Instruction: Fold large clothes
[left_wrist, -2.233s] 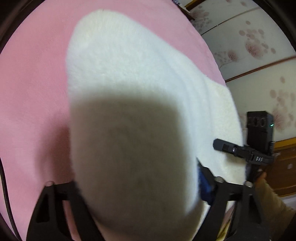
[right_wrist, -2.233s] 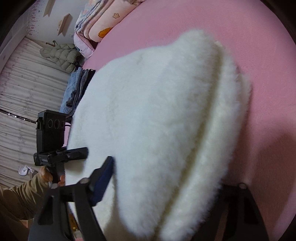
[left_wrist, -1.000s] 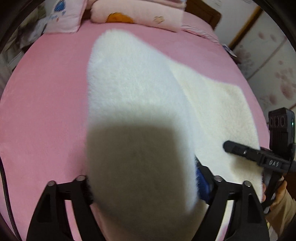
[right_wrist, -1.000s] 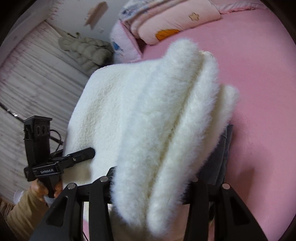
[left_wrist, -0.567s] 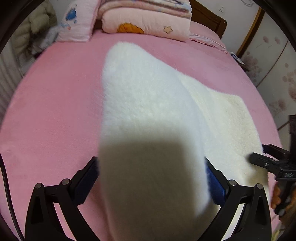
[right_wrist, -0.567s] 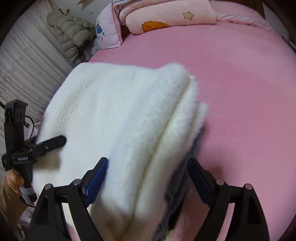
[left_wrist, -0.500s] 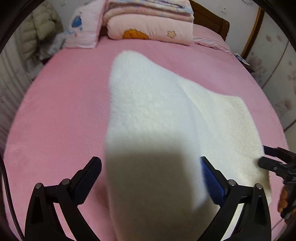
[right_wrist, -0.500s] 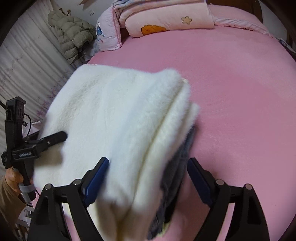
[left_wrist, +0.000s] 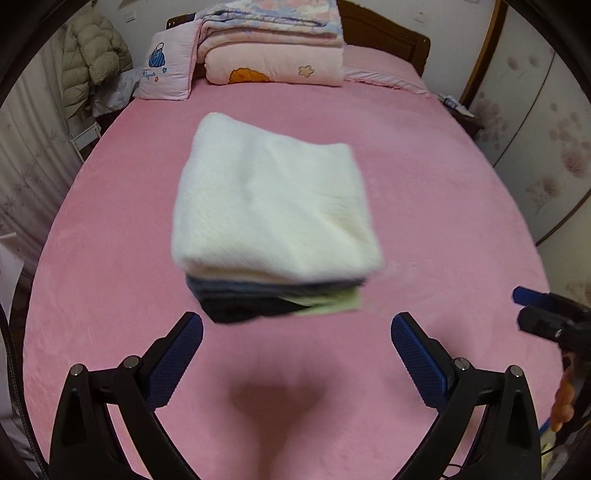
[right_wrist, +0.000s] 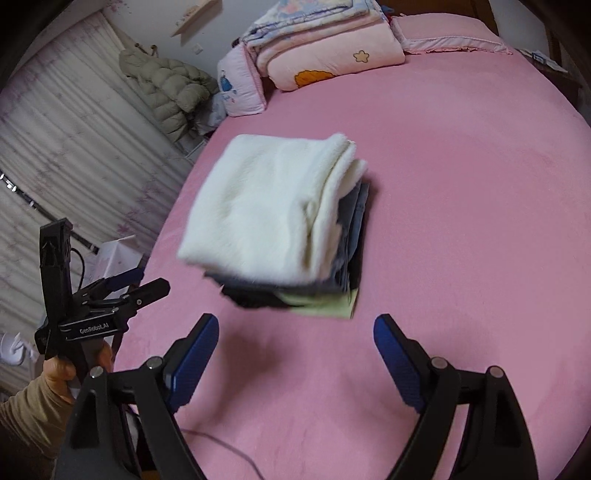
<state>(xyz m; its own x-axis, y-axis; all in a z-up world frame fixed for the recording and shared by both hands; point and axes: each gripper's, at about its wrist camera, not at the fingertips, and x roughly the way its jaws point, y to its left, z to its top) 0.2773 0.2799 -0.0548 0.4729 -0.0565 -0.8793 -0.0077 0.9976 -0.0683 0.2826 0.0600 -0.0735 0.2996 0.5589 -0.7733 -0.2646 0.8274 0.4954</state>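
Your folded white fleece garment (left_wrist: 273, 199) lies as a plump, fuzzy square atop a stack of folded denim and pale green cloth (left_wrist: 277, 299) mid-way across the pink plush bedspread (left_wrist: 424, 206). I cannot tell its long axis. Your left gripper (left_wrist: 297, 347) and right gripper (right_wrist: 295, 347) have just been opening; both gape empty, short of the stack.

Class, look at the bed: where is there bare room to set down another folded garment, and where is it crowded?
Bare pink sheet lies right, left and in front of the stack of folded clothes. The head end is crowded with the pillow and folded quilts.
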